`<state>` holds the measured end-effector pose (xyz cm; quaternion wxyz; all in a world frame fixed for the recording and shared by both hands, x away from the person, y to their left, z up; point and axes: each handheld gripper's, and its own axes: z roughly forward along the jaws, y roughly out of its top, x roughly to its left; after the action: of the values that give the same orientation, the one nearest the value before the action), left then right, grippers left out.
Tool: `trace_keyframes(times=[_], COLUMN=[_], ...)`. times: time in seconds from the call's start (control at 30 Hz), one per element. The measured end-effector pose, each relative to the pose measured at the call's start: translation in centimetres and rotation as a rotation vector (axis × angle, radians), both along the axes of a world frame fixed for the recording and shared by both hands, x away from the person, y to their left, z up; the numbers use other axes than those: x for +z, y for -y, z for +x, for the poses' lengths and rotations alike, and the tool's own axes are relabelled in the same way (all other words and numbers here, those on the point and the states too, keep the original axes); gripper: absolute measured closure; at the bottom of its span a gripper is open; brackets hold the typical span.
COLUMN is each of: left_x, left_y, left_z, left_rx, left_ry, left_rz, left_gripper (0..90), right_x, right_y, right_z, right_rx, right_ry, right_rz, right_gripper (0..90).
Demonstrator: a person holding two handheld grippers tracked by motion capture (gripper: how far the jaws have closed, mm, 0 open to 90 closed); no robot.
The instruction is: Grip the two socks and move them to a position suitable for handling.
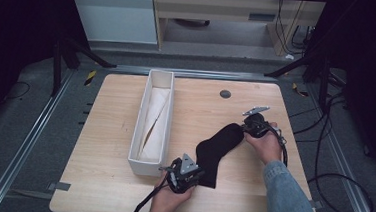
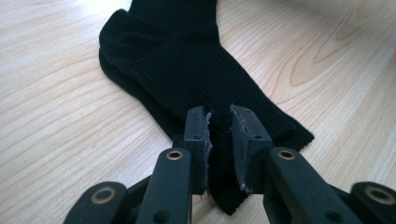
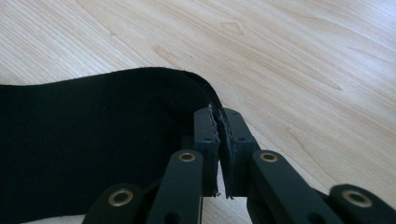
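The left gripper [image 2: 219,122] is holding its fingers [image 2: 195,135] a narrow gap apart, straddling the ribbed cuff end of a black sock [image 2: 187,70]; cloth is sitting between the pads, though whether they are pressing it I cannot tell. The right gripper [image 3: 218,116] is keeping its fingers [image 3: 205,135] nearly together, pinching the sock's [image 3: 93,140] rounded toe edge. The sock [image 1: 216,150] is lying stretched on the wooden table [image 1: 115,191] between both grippers. No writing is showing anywhere.
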<state>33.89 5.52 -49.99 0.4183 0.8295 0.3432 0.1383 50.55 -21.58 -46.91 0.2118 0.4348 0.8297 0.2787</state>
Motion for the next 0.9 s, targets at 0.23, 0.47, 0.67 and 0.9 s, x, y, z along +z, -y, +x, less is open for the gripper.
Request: trace_keyframes(times=[0.23, 0.47, 0.67, 0.9], left_x=[-0.3, -0.4, -0.5, -0.6], left_y=[-0.1, 0.0, 1.1, 3.1], left_z=[0.1, 0.0, -0.9, -2.1], left_rx=[-0.002, -0.014, -0.046, -0.086], left_ry=[-0.007, -0.025, -0.049, -0.052], left_rz=[0.01, 0.004, -0.021, -0.025], left_gripper=[76.4, 76.5, 76.7, 76.7], right_x=[-0.7, -1.0, -1.0, -0.9], right_y=[-0.4, -0.3, 0.3, 0.9], right_z=[0.4, 0.7, 0.6, 0.4], right_rx=[0.001, -0.01, -0.013, -0.014], right_ry=[-0.015, -0.016, -0.018, -0.021], right_rz=[-0.026, -0.062, -0.084, -0.088], right_gripper=[86.9, 88.3, 88.4, 88.5])
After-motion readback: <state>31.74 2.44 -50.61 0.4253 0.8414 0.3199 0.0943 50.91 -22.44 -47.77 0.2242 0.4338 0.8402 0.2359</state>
